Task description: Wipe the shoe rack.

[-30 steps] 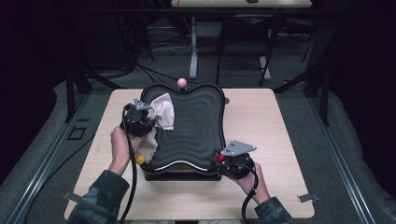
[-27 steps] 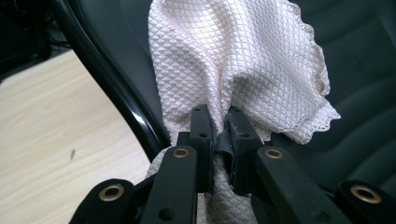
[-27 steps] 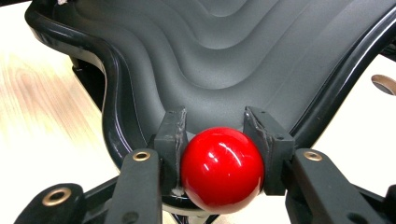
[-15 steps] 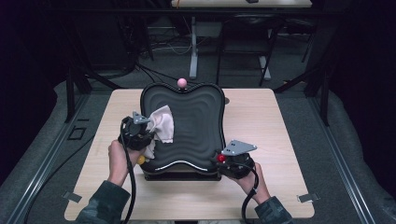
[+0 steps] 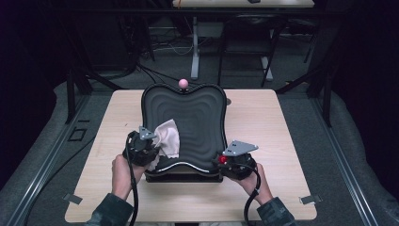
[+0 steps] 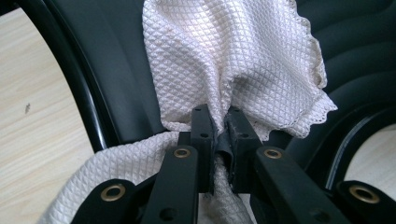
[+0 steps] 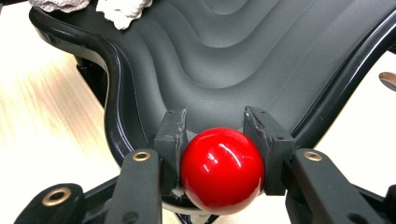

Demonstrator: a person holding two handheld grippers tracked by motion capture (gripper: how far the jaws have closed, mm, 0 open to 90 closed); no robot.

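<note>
Left gripper (image 6: 218, 135) clamping cloth (image 6: 233, 60) inside black tray (image 5: 197, 117).

The high view looks forward and down from above the near edge of the table (image 5: 263, 117), far enough back to take in all four corners and the floor beyond the far edge. The left gripper view sits low and very close, looking along its left claw (image 6: 218, 133) at a white cloth (image 6: 224, 56) on the black tray (image 6: 116, 74). The right gripper view, equally near, looks along the right claw (image 7: 219, 140) across the tray from its near right corner. All three views share the tray and cloth.
</note>
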